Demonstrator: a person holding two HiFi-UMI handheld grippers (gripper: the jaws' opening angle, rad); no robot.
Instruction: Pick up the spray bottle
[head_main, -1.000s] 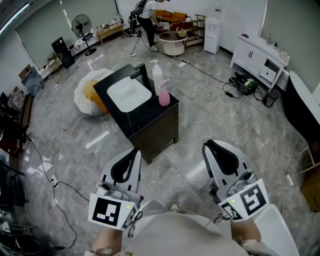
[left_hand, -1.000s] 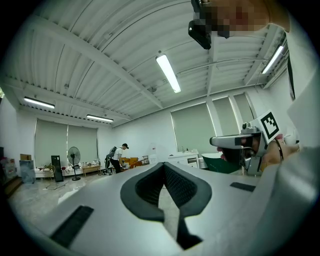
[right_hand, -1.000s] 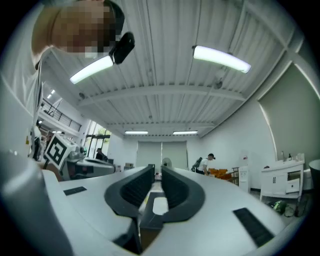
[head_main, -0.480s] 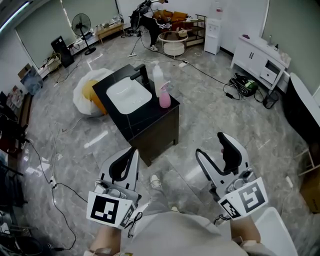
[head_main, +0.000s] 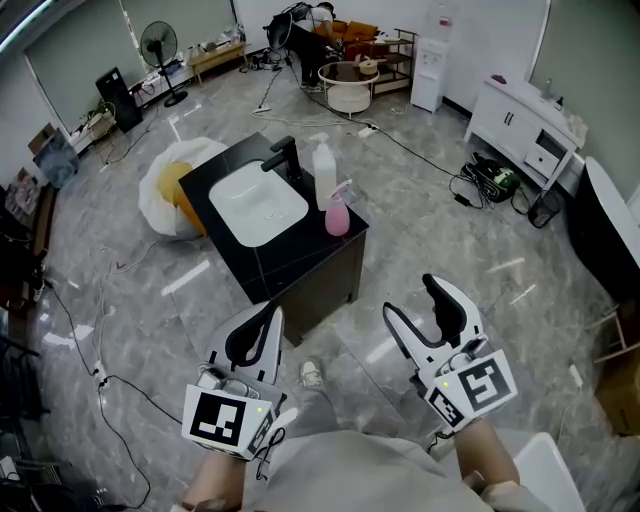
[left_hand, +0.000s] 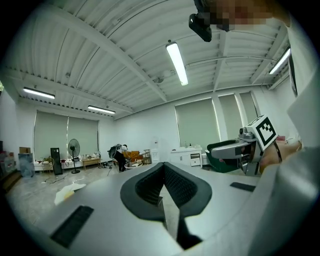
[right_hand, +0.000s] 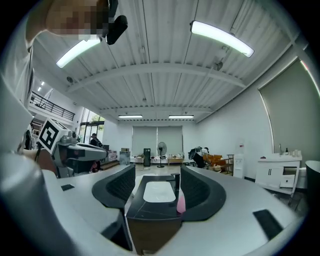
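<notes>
The pink spray bottle (head_main: 337, 212) stands at the right edge of a black cabinet (head_main: 300, 262) with a white sink (head_main: 262, 205). A taller white bottle (head_main: 323, 175) and a black faucet (head_main: 285, 155) stand just behind it. My left gripper (head_main: 272, 311) is shut and empty, low in front of the cabinet. My right gripper (head_main: 412, 298) is open and empty, well short of the bottle. In the right gripper view, the cabinet and spray bottle (right_hand: 180, 202) show between the wide jaws of the right gripper (right_hand: 157, 171). The left gripper (left_hand: 163, 166) points past the cabinet.
A white and yellow bag (head_main: 168, 185) lies left of the cabinet. Cables (head_main: 110, 370) trail over the grey floor. A white sideboard (head_main: 528, 128) stands at the right, a fan (head_main: 165, 60) and a person (head_main: 310, 22) at the back. My shoe (head_main: 312, 373) is near the cabinet.
The right gripper's jaws have gone from shut to wide open. Both grippers have moved forward toward the cabinet, which now appears closer.
</notes>
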